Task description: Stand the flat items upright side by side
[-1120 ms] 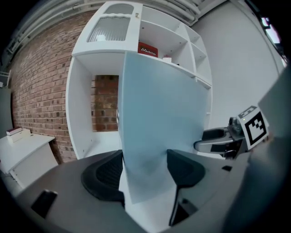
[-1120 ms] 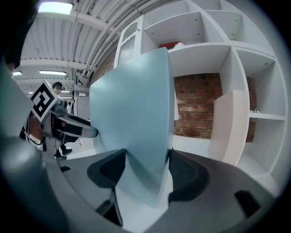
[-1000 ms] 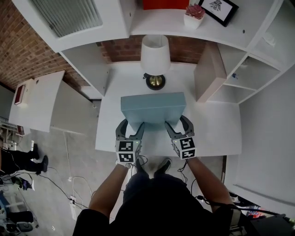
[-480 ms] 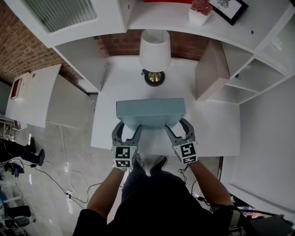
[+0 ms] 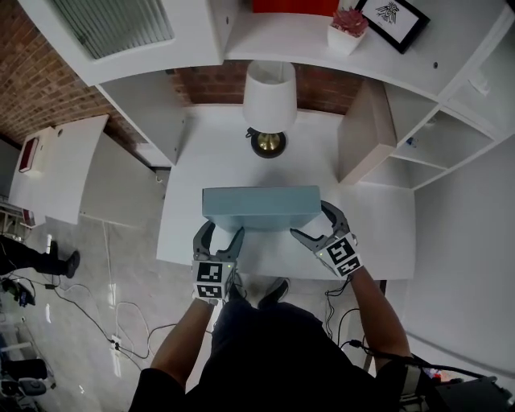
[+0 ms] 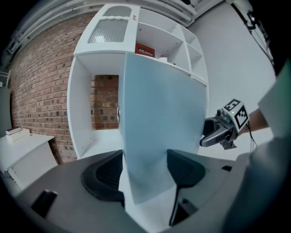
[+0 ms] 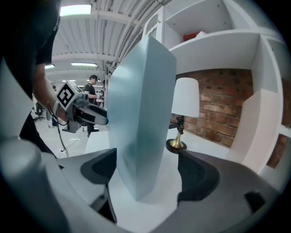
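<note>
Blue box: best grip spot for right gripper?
Grip the blue box at its right end, from the right, jaws across front and back faces: it stands upright and only its thickness looks narrow enough. The right gripper has just been opening, the box's corner between its jaws, untouched. The left gripper holds the left end.

The head view's top edge is cutting off the red box (image 5: pixel 294 6); the blue box (image 6: pixel 159 113) is mostly hiding the lamp (image 5: pixel 270 105) from the left gripper view.

Wall: exposed brick wall (image 5: pixel 24 72) | Furniture: white shelving unit (image 5: pixel 306 36), white desk (image 5: pixel 370 217), shaded lamp (image 5: pixel 270 96) | Floor: glossy grey floor (image 5: pixel 105 282)
</note>
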{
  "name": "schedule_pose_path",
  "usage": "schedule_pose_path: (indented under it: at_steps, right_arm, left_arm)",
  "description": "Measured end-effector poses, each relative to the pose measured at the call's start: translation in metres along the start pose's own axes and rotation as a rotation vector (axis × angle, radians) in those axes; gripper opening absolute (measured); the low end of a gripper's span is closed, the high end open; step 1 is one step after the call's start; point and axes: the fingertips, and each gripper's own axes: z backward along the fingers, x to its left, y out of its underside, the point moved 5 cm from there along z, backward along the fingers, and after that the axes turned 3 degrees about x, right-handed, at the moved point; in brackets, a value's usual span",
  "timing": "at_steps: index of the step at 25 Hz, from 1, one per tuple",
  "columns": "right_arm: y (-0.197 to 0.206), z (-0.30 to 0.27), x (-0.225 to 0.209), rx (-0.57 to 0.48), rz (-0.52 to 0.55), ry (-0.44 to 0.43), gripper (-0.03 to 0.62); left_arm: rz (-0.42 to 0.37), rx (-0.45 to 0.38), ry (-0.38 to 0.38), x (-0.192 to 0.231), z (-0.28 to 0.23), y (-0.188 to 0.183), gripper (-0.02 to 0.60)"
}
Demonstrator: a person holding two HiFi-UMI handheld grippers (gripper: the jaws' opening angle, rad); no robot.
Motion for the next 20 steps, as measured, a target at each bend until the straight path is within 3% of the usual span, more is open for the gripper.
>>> schedule_pose_path:
  at_steps: [4,9,11,12,13,20]
  right_arm:
    - [-0.004,-0.011,-0.004,0.018,-0.013,-0.182,0.458]
    - [-0.019,-0.026,0.002,0.034,0.062,-0.297,0.470]
    - [-0.020,-0.029,0.004,0.043,0.092,-0.293,0.446]
    - [-0.019,-0.029,0.003,0.042,0.095,-0.281,0.380]
    - [-0.018,-0.029,0.003,0.041,0.094,-0.272,0.360]
    - [-0.017,-0.021,0.010,0.028,0.054,-0.228,0.337]
  left_arm:
    - [0.001,0.015,0.001,-0.001,0.003,0.000,0.305]
    - [-0.012,0.032,-0.015,0.005,0.011,0.000,0.305]
    - [-0.007,0.045,-0.021,0.008,0.014,0.004,0.305]
    - [-0.001,0.053,-0.023,0.010,0.016,0.006,0.305]
    - [0.003,0.060,-0.025,0.011,0.017,0.008,0.305]
    - [-0.005,0.082,0.005,0.011,0.015,0.009,0.305]
